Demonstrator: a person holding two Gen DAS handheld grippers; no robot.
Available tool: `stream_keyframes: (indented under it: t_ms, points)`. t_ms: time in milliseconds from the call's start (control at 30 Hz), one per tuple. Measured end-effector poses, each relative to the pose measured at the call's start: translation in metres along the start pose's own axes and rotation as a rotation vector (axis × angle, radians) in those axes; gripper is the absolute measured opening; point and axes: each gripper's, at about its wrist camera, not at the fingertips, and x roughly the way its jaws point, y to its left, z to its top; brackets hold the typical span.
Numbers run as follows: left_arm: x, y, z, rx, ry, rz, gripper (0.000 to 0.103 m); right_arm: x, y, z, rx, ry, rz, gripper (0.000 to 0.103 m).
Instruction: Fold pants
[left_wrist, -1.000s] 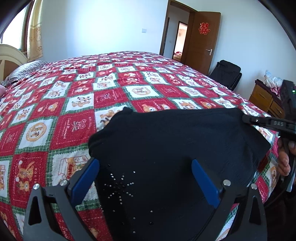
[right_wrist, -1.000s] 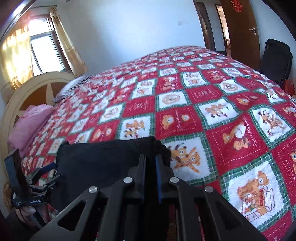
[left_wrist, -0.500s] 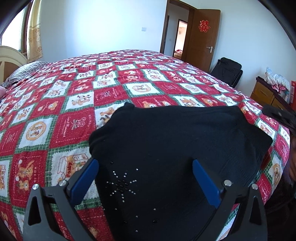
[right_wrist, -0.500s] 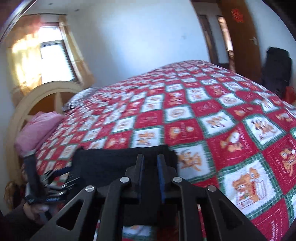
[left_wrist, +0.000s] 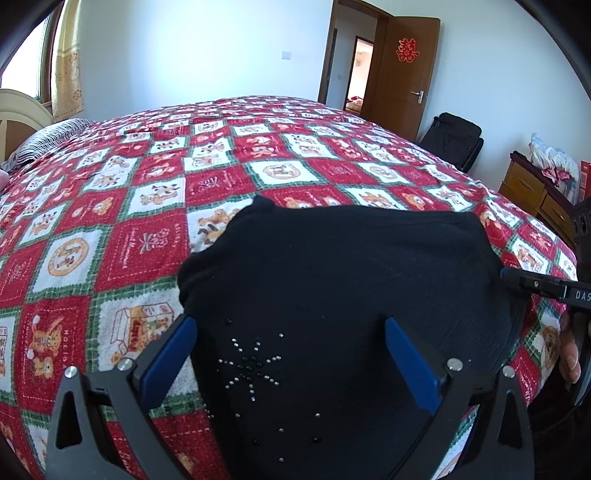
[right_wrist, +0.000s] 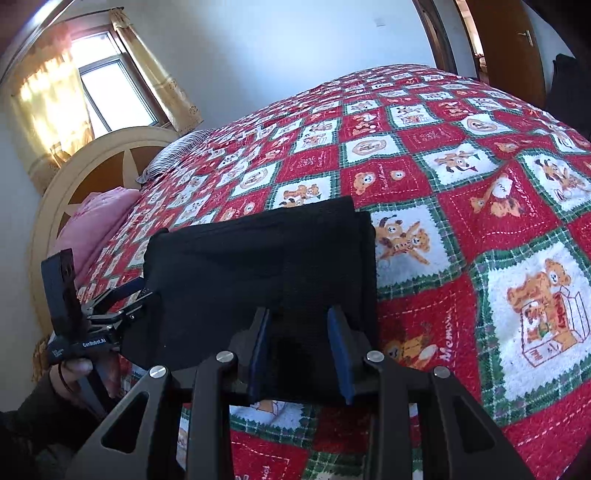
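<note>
Pants — black, folded into a compact rectangle — lie on a red, white and green patchwork bedspread printed with cartoon bears, near the edge of the bed closest to the cameras. In the left wrist view the folded bundle fills the lower centre of the frame, and a small starburst of silver studs decorates the fabric at lower centre.

At the bottom of that view, the left gripper hovers over the near part of the pants, its 2 blue-padded fingers spread wide apart and holding nothing. At the right edge, the tip of the right gripper reaches in and meets the right side of the bundle.

In the right wrist view the pants sit in the centre-left of the frame. The right gripper at bottom centre has its 2 fingers partly parted, one on each side of the near edge of the cloth; it cannot be told whether they press it. The left gripper appears at the left edge, held in a hand.

Behind the bed, a pink pillow and a striped pillow rest by a curved headboard at upper left, under a curtained window. A brown door stands open at upper right of the left wrist view.
</note>
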Motion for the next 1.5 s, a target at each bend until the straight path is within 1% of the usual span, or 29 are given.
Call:
stream_keyframes:
  t_ms: [100, 167, 233, 300, 367, 400, 433, 533, 600, 633, 667, 800, 900, 967, 1033, 1067, 1133, 1167, 1200, 1233, 1267, 1300, 1367, 1400, 1500]
  points:
    - [-0.001, 0.001, -0.001, -0.001, 0.002, 0.006, 0.103, -0.001, 0.002, 0.001, -0.006, 0.0, -0.009, 0.034]
    - [-0.006, 0.004, -0.001, -0.005, -0.001, 0.01, 0.103, -0.005, 0.004, 0.001, -0.008, -0.011, 0.001, 0.034]
    - [-0.018, 0.01, -0.002, -0.007, -0.035, 0.024, 0.103, -0.014, 0.005, 0.001, -0.015, -0.031, 0.007, 0.034]
    - [-0.025, 0.02, -0.002, -0.024, -0.051, 0.039, 0.103, -0.023, 0.004, -0.001, -0.011, -0.056, 0.013, 0.035]
    - [-0.025, 0.031, -0.003, -0.062, -0.051, 0.024, 0.103, -0.029, 0.001, 0.0, 0.004, -0.077, 0.025, 0.043]
    - [-0.023, 0.035, -0.004, -0.079, -0.046, 0.016, 0.103, -0.033, -0.003, 0.002, 0.024, -0.093, 0.028, 0.049]
    - [-0.02, 0.038, -0.005, -0.1, -0.033, 0.008, 0.103, -0.035, -0.005, 0.003, 0.039, -0.102, 0.032, 0.053]
    - [-0.006, 0.043, -0.009, -0.159, 0.004, -0.042, 0.103, -0.035, -0.01, 0.01, 0.071, -0.102, 0.008, 0.055]
    - [-0.001, 0.043, -0.011, -0.191, 0.015, -0.058, 0.103, -0.028, -0.013, 0.015, 0.079, -0.087, -0.025, 0.055]
    - [-0.001, 0.042, -0.011, -0.192, 0.0, -0.064, 0.103, -0.026, -0.014, 0.017, 0.082, -0.082, -0.025, 0.055]
    - [-0.001, 0.041, -0.01, -0.186, -0.001, -0.08, 0.103, -0.021, -0.017, 0.019, 0.09, -0.068, -0.027, 0.055]
    - [0.003, 0.045, -0.006, -0.204, -0.004, -0.104, 0.103, 0.003, -0.024, 0.025, 0.118, 0.0, -0.014, 0.055]
    - [0.006, 0.044, -0.003, -0.192, -0.003, -0.111, 0.103, 0.02, -0.028, 0.026, 0.129, 0.044, -0.041, 0.055]
    - [0.008, 0.043, -0.002, -0.179, -0.002, -0.116, 0.103, 0.024, -0.029, 0.027, 0.127, 0.049, -0.043, 0.055]
    - [0.008, 0.045, -0.002, -0.186, -0.002, -0.13, 0.103, 0.024, -0.03, 0.027, 0.135, 0.052, -0.037, 0.055]
    - [0.007, 0.046, -0.002, -0.192, -0.003, -0.141, 0.101, 0.024, -0.031, 0.027, 0.14, 0.053, -0.03, 0.055]
    - [0.003, 0.052, -0.003, -0.218, -0.003, -0.164, 0.095, 0.023, -0.033, 0.026, 0.15, 0.053, -0.013, 0.054]
    - [0.001, 0.056, -0.004, -0.236, -0.003, -0.177, 0.09, 0.023, -0.034, 0.026, 0.153, 0.053, -0.006, 0.053]
    - [0.0, 0.061, -0.005, -0.253, -0.003, -0.191, 0.084, 0.023, -0.035, 0.025, 0.159, 0.053, 0.007, 0.05]
    - [-0.001, 0.066, -0.006, -0.273, -0.003, -0.205, 0.081, 0.023, -0.036, 0.025, 0.168, 0.053, 0.021, 0.047]
    - [-0.001, 0.072, -0.007, -0.298, -0.003, -0.219, 0.077, 0.023, -0.038, 0.024, 0.176, 0.053, 0.03, 0.047]
    - [-0.001, 0.074, -0.008, -0.316, -0.002, -0.232, 0.077, 0.024, -0.038, 0.024, 0.181, 0.054, 0.032, 0.047]
    - [0.0, 0.071, -0.007, -0.316, 0.001, -0.222, 0.078, 0.027, -0.038, 0.023, 0.18, 0.058, 0.025, 0.047]
    - [0.002, 0.064, -0.006, -0.289, 0.008, -0.199, 0.082, 0.028, -0.037, 0.023, 0.178, 0.058, 0.023, 0.047]
    - [0.004, 0.048, -0.005, -0.23, 0.006, -0.17, 0.086, 0.029, -0.037, 0.022, 0.18, 0.05, 0.027, 0.047]
